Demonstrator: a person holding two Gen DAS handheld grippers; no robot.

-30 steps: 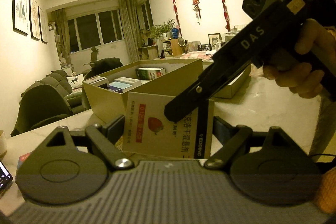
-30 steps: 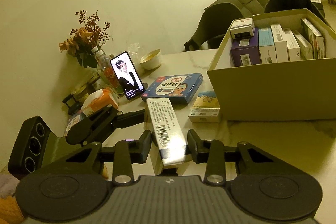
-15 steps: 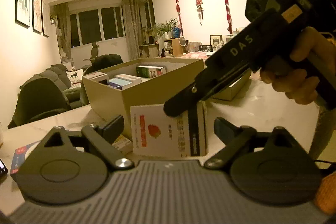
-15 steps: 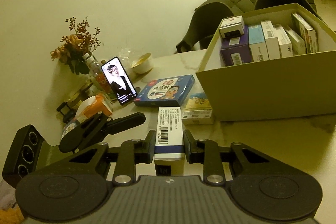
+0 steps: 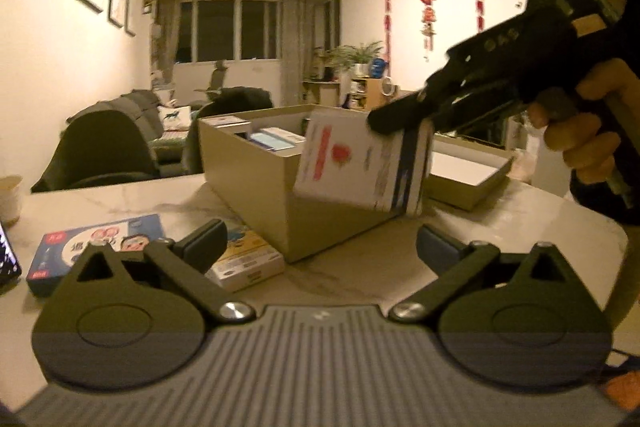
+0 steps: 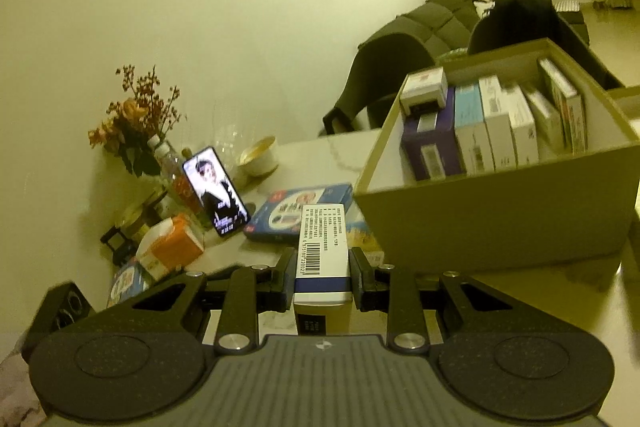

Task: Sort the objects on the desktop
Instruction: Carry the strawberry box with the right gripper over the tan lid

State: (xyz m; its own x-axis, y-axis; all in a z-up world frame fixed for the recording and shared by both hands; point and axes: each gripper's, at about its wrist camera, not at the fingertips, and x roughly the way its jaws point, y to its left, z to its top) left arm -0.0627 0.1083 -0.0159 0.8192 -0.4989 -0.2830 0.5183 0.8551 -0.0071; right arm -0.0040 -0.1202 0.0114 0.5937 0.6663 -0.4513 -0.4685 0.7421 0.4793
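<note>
A white medicine box (image 5: 360, 163) with a red strawberry print hangs in the air in front of the open cardboard carton (image 5: 248, 183). My right gripper (image 6: 322, 277) is shut on this box (image 6: 324, 247), whose barcode side faces up. In the left wrist view the right gripper (image 5: 396, 117) reaches in from the upper right, held by a hand. My left gripper (image 5: 320, 243) sits below and apart from the box; its jaws are opening wide with nothing between them. The carton (image 6: 500, 223) holds several upright boxes.
A blue flat box (image 5: 100, 247) and a small yellow box (image 5: 248, 261) lie on the marble table beside the carton. A phone (image 6: 216, 191), a bowl (image 6: 260, 157), a flower vase (image 6: 136, 123) and an orange pack (image 6: 172, 247) stand by the wall. The carton's lid (image 5: 468, 179) lies behind.
My left jaws spread and let go of the white box. The right gripper closed on it and carried it up and away toward the carton.
</note>
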